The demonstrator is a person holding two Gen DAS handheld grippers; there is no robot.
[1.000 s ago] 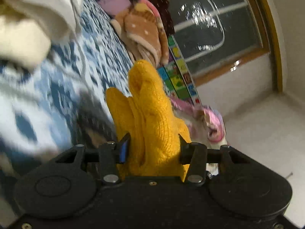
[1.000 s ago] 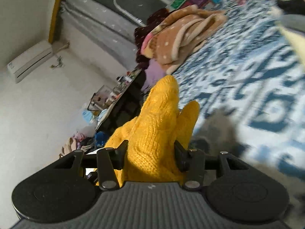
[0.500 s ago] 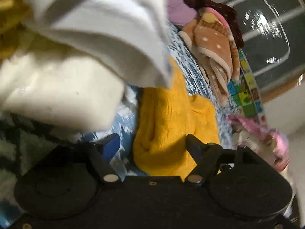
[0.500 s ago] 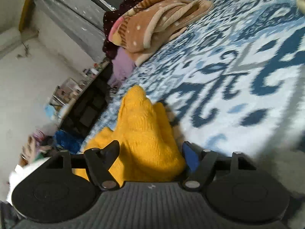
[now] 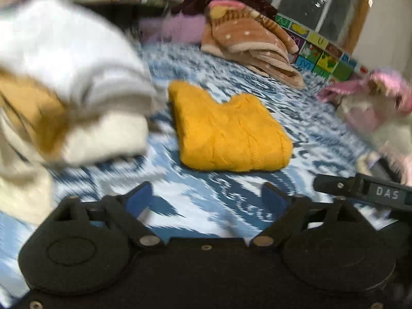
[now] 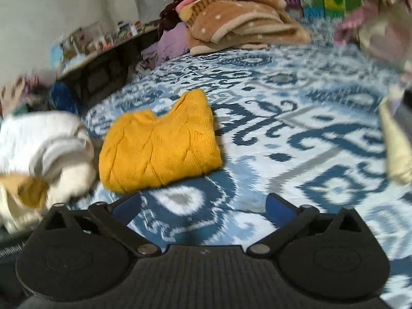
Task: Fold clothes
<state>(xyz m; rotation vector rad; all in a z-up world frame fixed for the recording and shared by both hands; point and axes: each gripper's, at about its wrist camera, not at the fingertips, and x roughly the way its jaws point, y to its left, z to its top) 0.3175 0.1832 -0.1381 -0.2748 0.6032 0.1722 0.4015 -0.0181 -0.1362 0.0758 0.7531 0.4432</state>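
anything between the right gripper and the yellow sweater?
Nothing: only bare blue-and-white patterned bedspread separates the open right gripper from the folded yellow sweater, seen in the right wrist view.

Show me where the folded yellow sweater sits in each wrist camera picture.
Left wrist: yellow sweater lies centre, right of the white clothes pile.
Right wrist: yellow sweater lies left of centre, the pile at its left.
Shared landmark: brown dotted blanket behind.

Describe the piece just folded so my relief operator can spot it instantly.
Start at the blue-and-white patterned bedspread. Near its middle, right of the white and cream clothes pile, lies the yellow knit sweater, folded flat. It is the only bright yellow, neatly squared item.
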